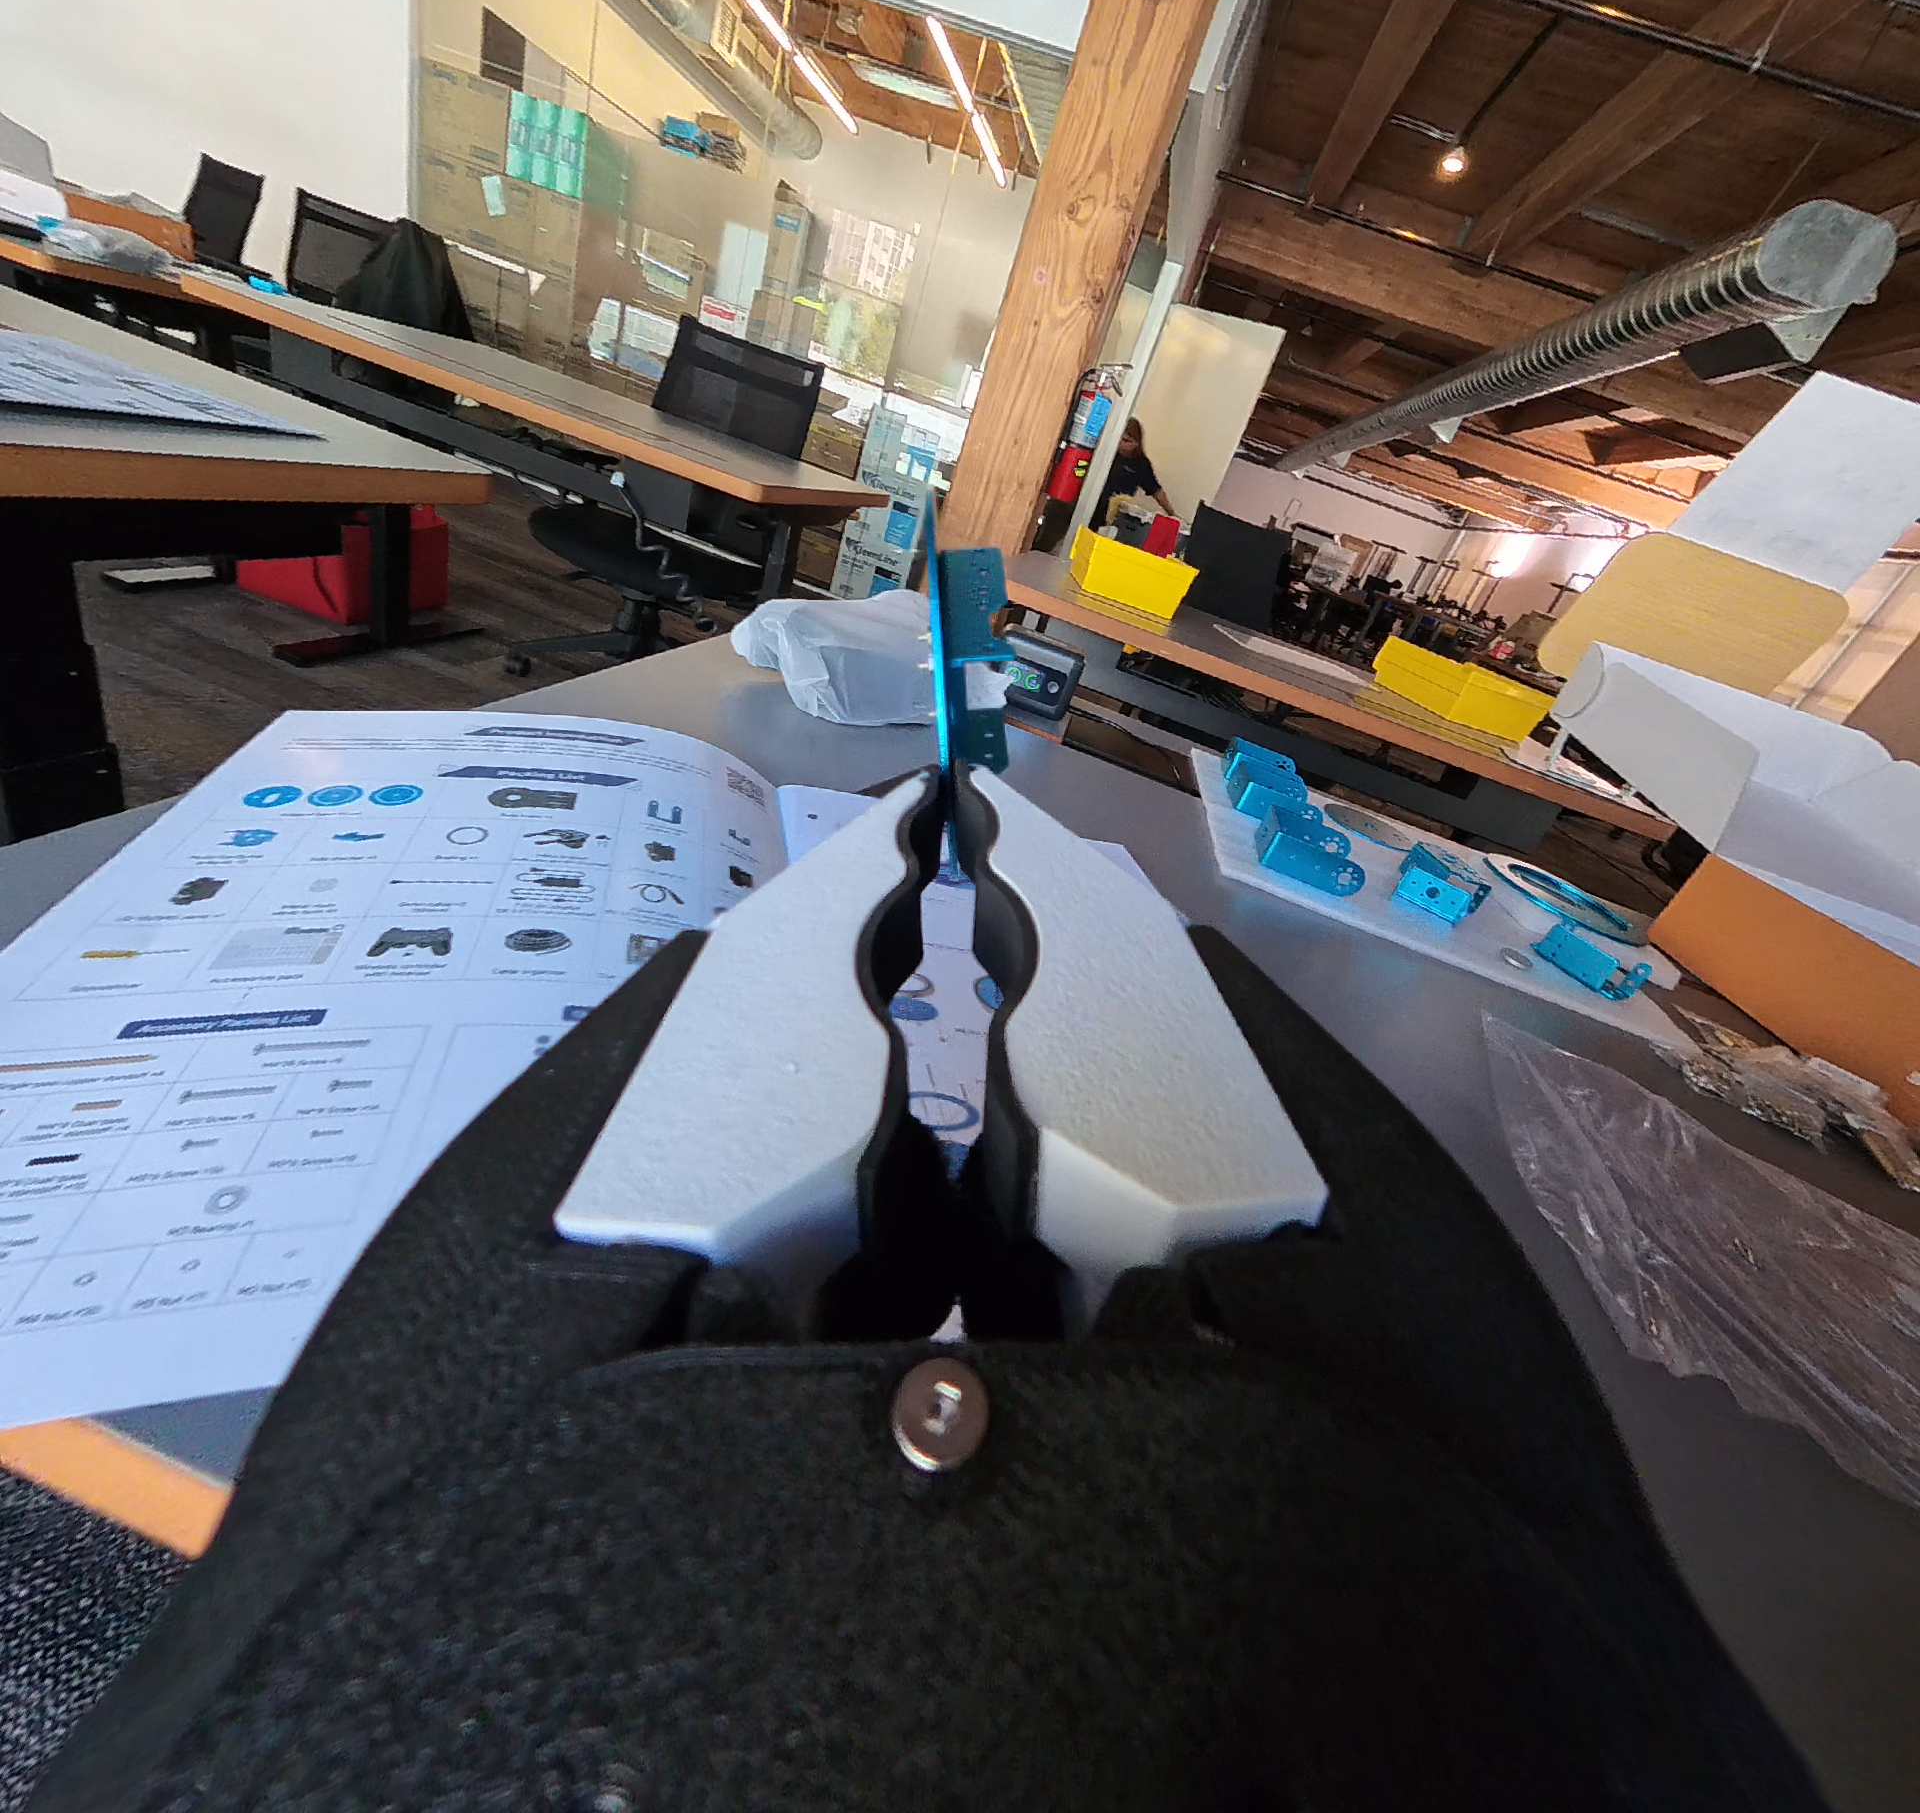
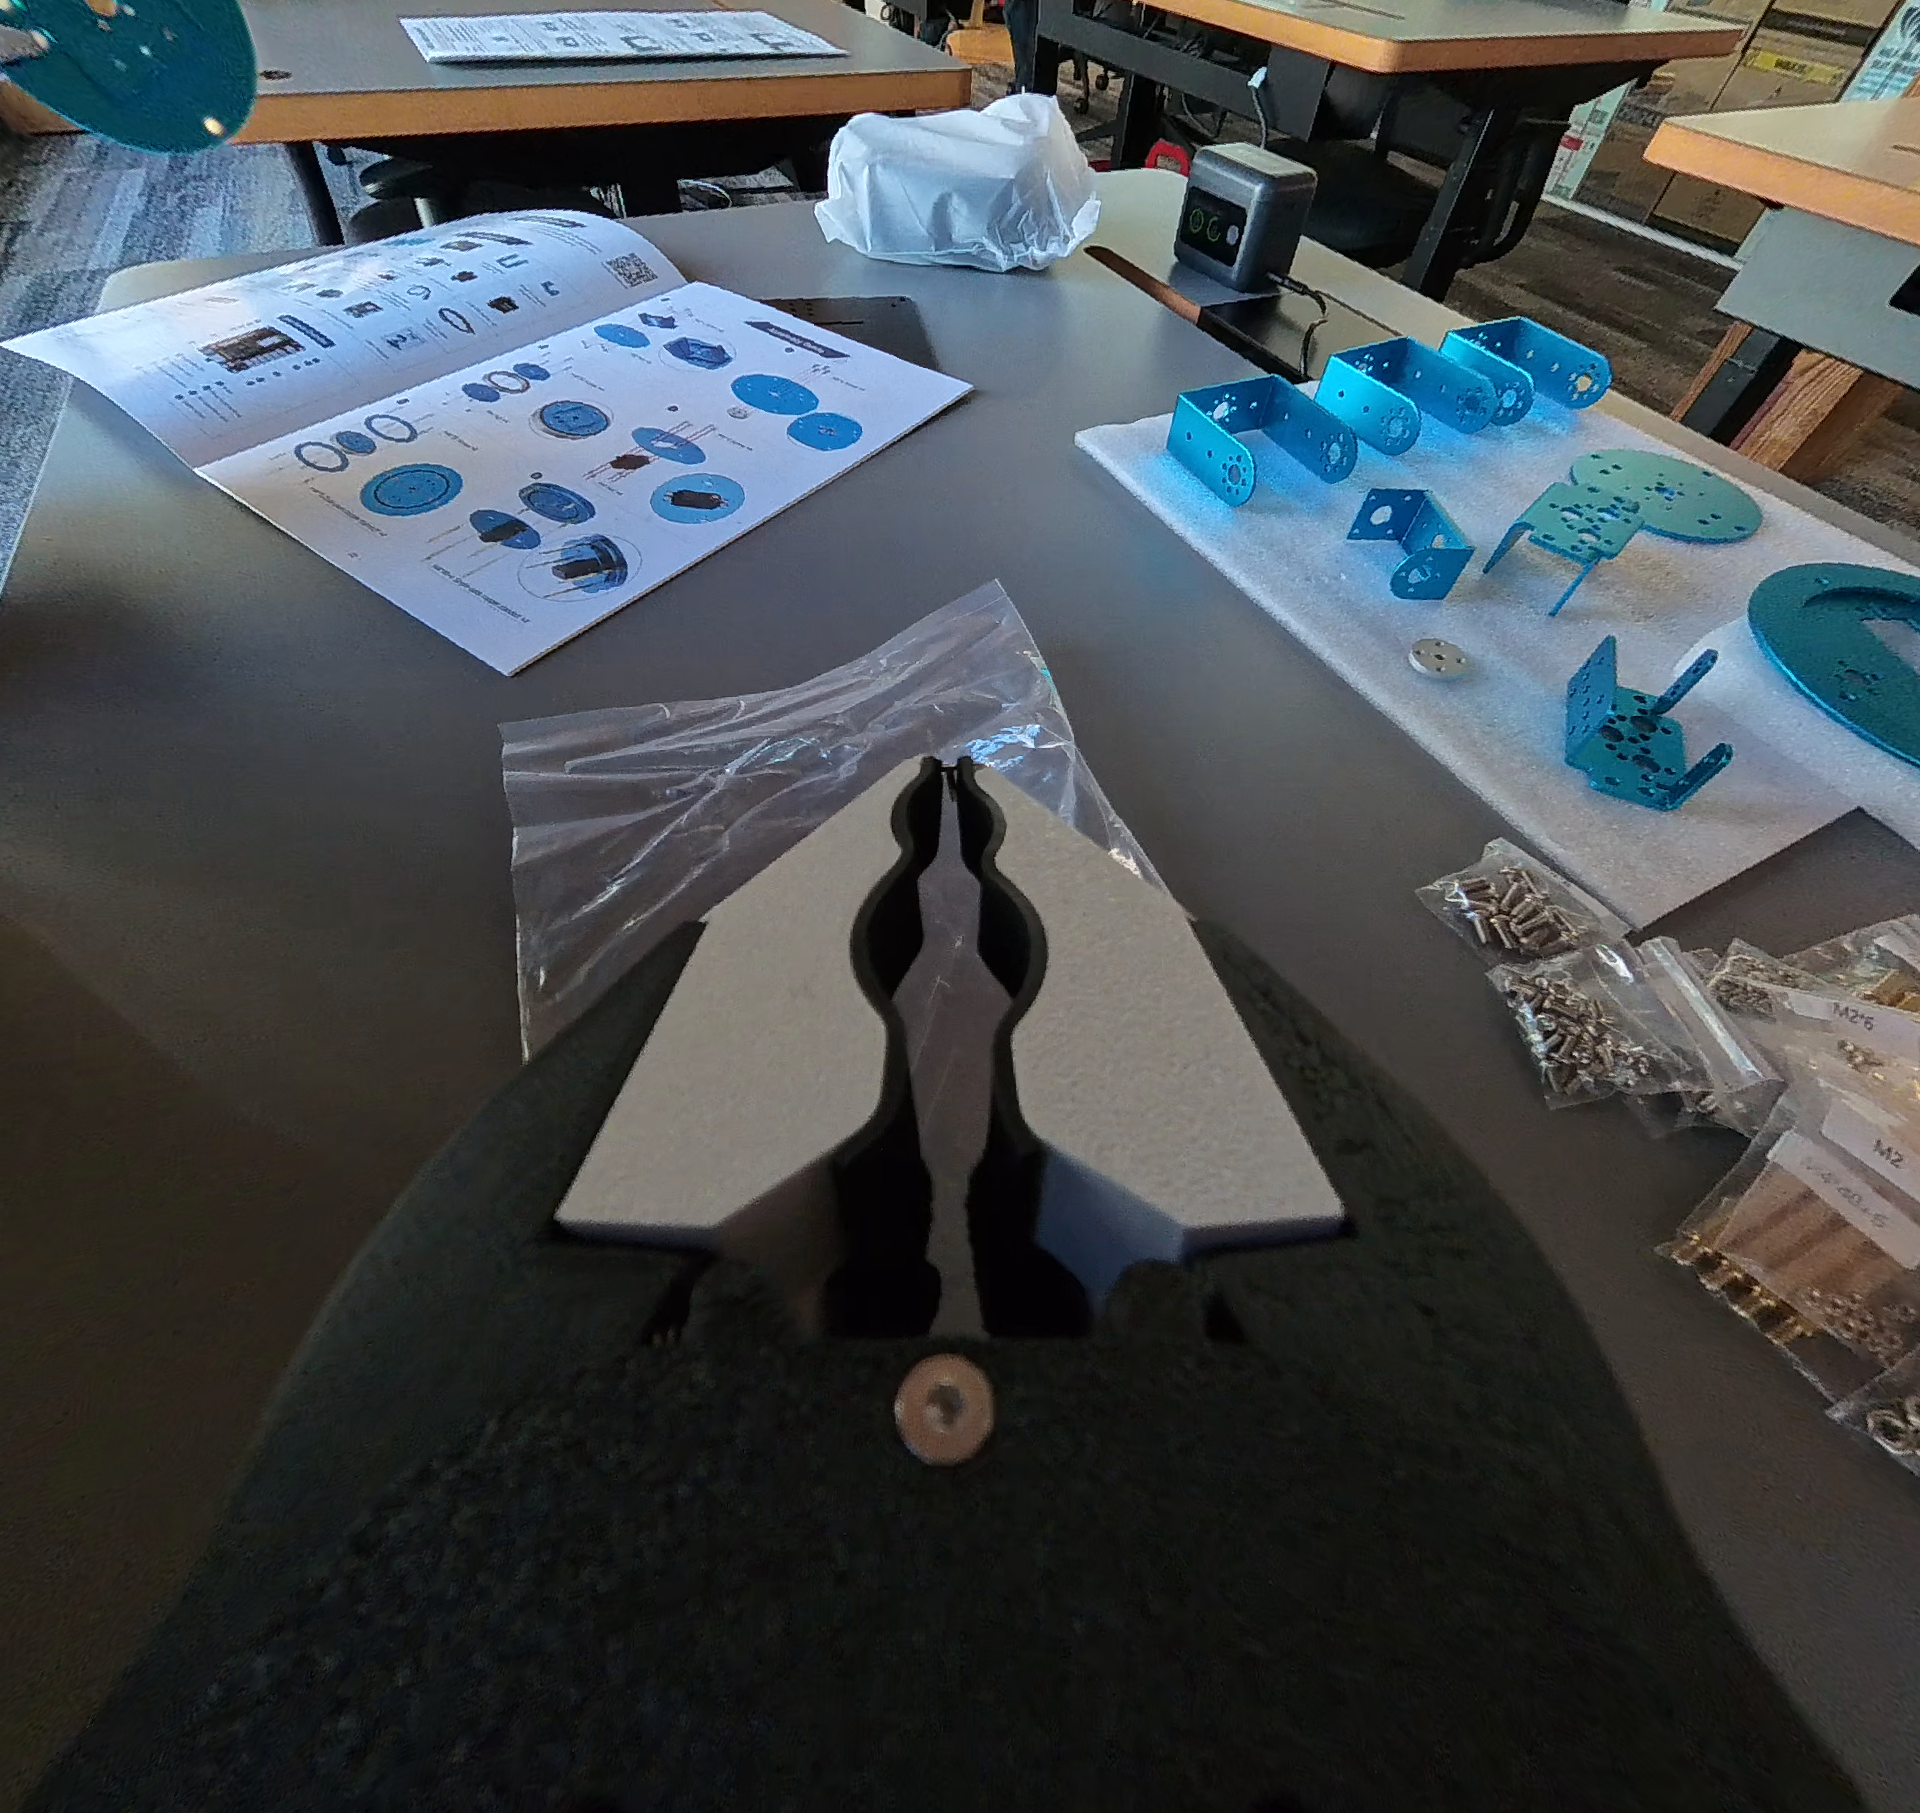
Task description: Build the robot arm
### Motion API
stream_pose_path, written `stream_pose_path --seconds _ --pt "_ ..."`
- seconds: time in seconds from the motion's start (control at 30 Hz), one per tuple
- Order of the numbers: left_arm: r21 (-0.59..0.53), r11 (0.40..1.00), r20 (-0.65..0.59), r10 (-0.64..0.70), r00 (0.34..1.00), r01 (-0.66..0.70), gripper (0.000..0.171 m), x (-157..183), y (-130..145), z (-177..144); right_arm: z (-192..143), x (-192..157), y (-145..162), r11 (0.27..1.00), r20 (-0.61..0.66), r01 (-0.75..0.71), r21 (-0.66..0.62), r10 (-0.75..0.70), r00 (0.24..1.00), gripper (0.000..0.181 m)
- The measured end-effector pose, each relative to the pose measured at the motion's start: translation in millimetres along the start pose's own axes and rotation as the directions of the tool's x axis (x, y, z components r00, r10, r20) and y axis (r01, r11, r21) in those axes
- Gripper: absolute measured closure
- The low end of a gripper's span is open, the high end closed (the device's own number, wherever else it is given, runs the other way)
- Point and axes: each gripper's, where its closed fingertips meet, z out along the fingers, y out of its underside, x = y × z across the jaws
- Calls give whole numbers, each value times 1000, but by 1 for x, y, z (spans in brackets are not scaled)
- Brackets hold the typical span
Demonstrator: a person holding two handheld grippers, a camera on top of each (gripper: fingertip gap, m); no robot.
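Twice went over the scene, once per wrist view. Found the left hand-held gripper (image 1: 951, 787) clamped narrow on the lower edge of a blue round metal plate (image 1: 961, 662), held upright and edge-on above the grey surface (image 1: 1351, 1015), clear of it. Noted a small blue bracket fixed to the plate's right face. Confirmed the same plate (image 2: 125, 28) from the right wrist view, raised at upper left.

Found the right hand-held gripper (image 2: 951, 771) drawn narrow, tips all but meeting, over a crumpled clear plastic bag (image 2: 779, 755) lying flat on the surface. Observed a tiny dark speck between the tips; could not identify it.

Recorded an open instruction booklet (image 2: 499, 433) beyond the bag, to the left. Logged a white foam sheet (image 2: 1299, 558) to the right carrying blue U-brackets (image 2: 1262, 433). Noted small bags of screws (image 2: 1590, 1015) just beside the sheet's near edge. Saw a crumpled white wrapper (image 2: 956, 184) and a small grey device (image 2: 1242, 215) at the far edge.
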Motion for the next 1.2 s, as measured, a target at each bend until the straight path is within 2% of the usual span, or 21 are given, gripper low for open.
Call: stream_pose_path --seconds 0.1,0.17,0.23,0.3,0.4,0.5,0.63,0.7,0.77,0.83,0.87,0.93,0.97,1.0,1.03,1.1,1.2 --pt "-43 999 -91 -9 996 5 171 19 7 5 1 -4 -4 1000 21 -22 21 21 1000 180" --pt "-118 993 -217 -19 976 -7 171 50 19 12 2 -13 -19 991 82 -101 90 94 992 180" --pt "-197 979 -341 -16 940 -55 171 88 35 17 5 -28 -40 962 200 -218 167 183 963 180" --pt "-255 960 -462 -12 887 -119 171 130 51 20 8 -38 -57 910 300 -348 223 276 913 180" --pt "-341 927 -601 -86 795 -157 171 187 72 23 7 -53 -73 808 501 -548 215 391 772 180" --pt "-375 904 -685 -120 718 -206 171 230 85 27 6 -60 -78 737 601 -649 189 436 670 181" --pt "-345 906 -742 -104 662 -245 171 272 89 31 6 -63 -75 702 634 -697 147 474 611 181" --pt "-388 892 -751 -158 642 -234 171 285 96 31 3 -63 -78 690 650 -708 151 470 597 181" --pt "-505 851 -725 -330 604 -141 171 294 103 29 -1 -63 -80 705 644 -686 179 443 623 181" --pt "-643 764 -657 -518 548 -49 171 299 114 25 -7 -60 -82 742 605 -627 236 393 693 181" --pt "-710 704 -608 -612 505 0 171 302 117 23 -9 -58 -81 763 578 -592 261 368 729 181" --pt "-830 550 -483 -794 370 97 171 310 115 16 -13 -51 -80 788 516 -529 315 326 793 181" --pt "-873 467 -412 -861 298 141 171 313 111 13 -17 -48 -81 799 485 -489 351 291 825 181" --pt "-896 412 -365 -896 252 165 171 315 109 12 -21 -44 -81 808 446 -444 387 257 857 181" --pt "-905 390 -348 -908 233 168 171 317 108 10 -24 -40 -82 819 402 -397 415 226 887 181" --pt "-907 388 -348 -910 227 166 171 321 106 6 -27 -38 -82 846 337 -306 438 161 928 181" --pt "-923 354 -325 -927 188 153 171 328 102 -2 -28 -44 -78 886 308 -200 418 69 949 181"
